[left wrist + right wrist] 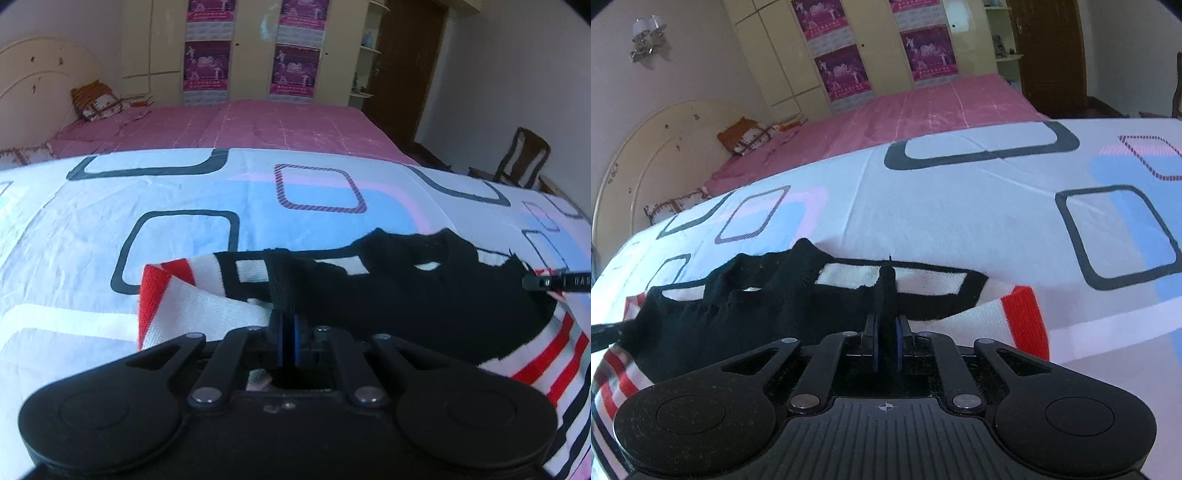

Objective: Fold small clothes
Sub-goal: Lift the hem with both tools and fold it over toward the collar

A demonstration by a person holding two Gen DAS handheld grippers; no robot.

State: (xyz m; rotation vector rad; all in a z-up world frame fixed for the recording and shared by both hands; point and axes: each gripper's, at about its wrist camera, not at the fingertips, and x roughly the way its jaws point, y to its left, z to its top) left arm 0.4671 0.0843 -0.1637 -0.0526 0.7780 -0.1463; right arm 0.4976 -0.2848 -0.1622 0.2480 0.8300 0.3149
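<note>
On one patterned sheet [92, 221], one sweater [406, 295], two clamped tools.

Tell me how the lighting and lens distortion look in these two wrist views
Left wrist view: soft daylight, no glare, bluish cast; the fisheye bows the patterned white bedsheet and vignettes the corners. Right wrist view: same curve, tilted; the black, red and white striped knit sweater reads as near-featureless black.

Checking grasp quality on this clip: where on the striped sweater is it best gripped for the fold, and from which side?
At the black hem, as now: the left gripper and right gripper each pinch a raised ridge of the sweater, coming in low from the near edge. The knit bunches into ridges that the jaws can close on; flat areas offer none.
</note>
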